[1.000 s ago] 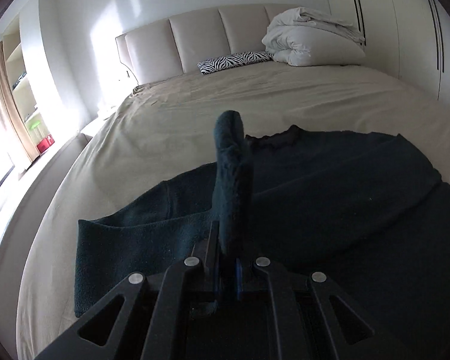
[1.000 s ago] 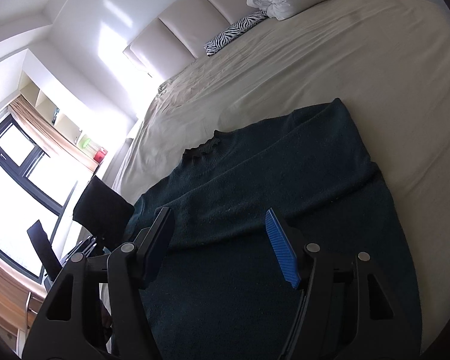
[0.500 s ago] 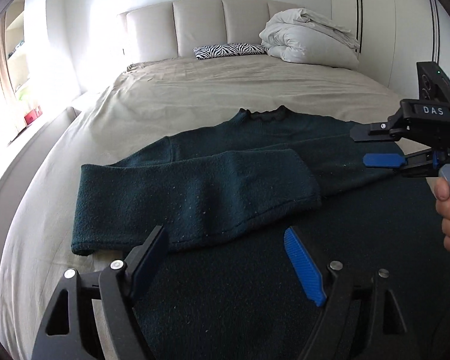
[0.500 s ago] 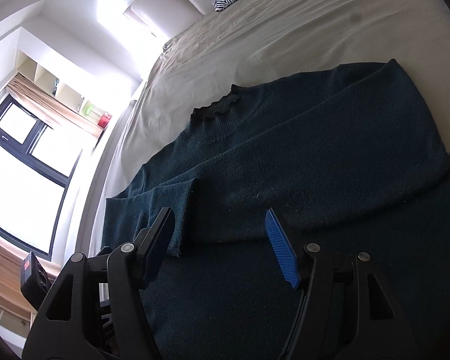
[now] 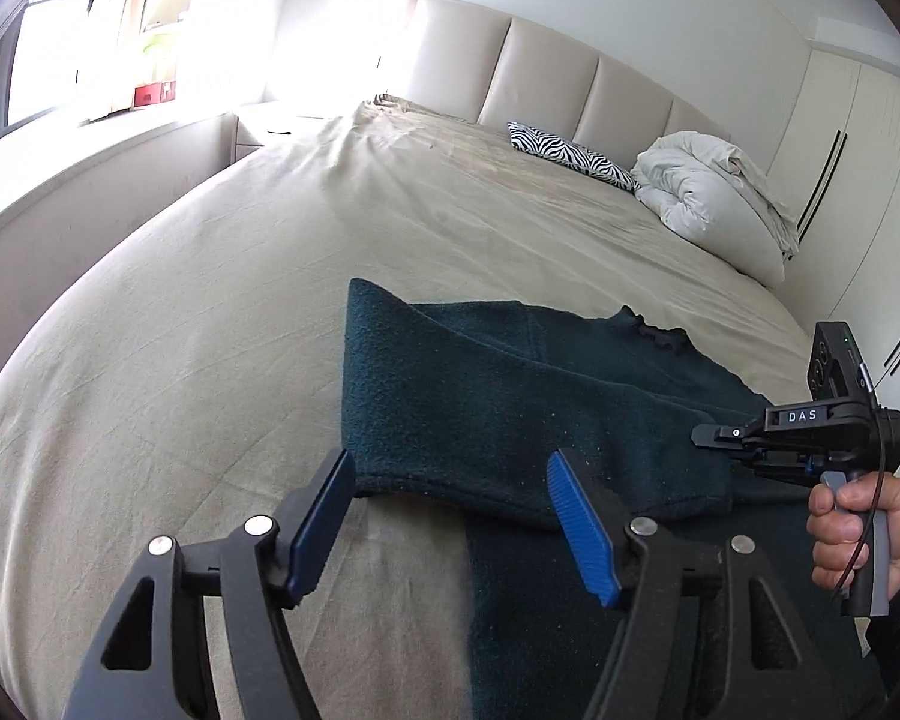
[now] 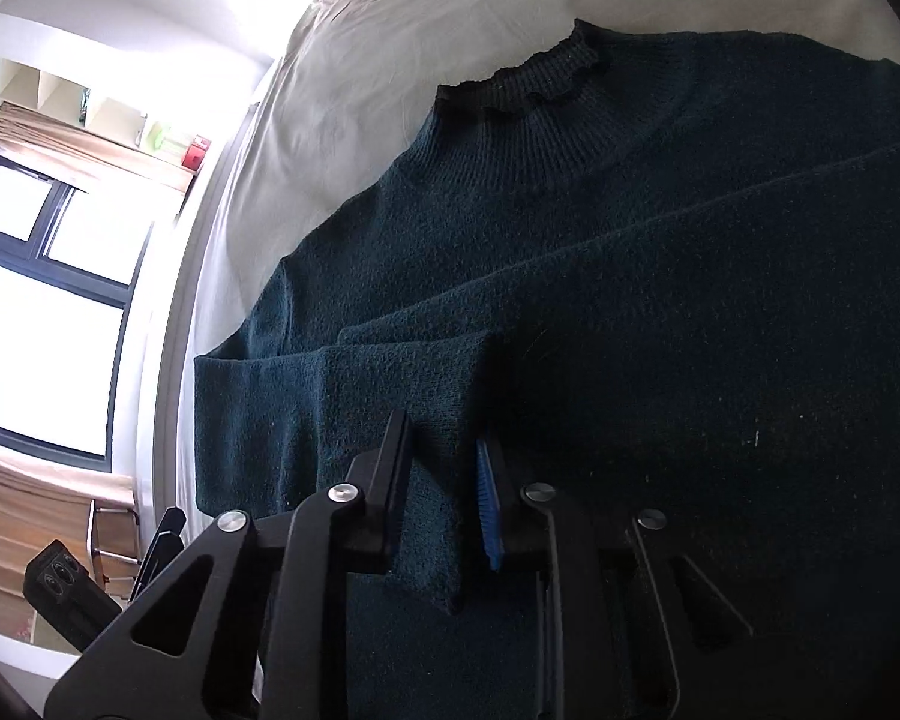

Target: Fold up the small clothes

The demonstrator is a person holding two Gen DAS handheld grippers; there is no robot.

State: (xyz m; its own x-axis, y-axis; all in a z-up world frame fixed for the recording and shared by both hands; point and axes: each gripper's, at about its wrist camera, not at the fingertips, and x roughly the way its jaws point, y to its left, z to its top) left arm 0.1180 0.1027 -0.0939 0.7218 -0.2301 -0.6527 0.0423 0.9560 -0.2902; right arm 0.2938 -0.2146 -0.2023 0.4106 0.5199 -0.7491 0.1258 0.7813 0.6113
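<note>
On the bed [image 5: 210, 360] lies the dark sweater [image 5: 510, 396], collar toward 12 o'clock. Left gripper [image 5: 450, 516] hovers with fingers apart over the folded sleeve's edge. Right gripper [image 6: 441, 492], fingers nearly together, clamps the sleeve cuff [image 6: 432, 528].

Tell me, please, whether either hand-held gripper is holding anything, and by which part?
The right hand-held gripper is closing around the cuff end of the dark green sweater's folded sleeve. The left hand-held gripper is open, holding nothing.
</note>
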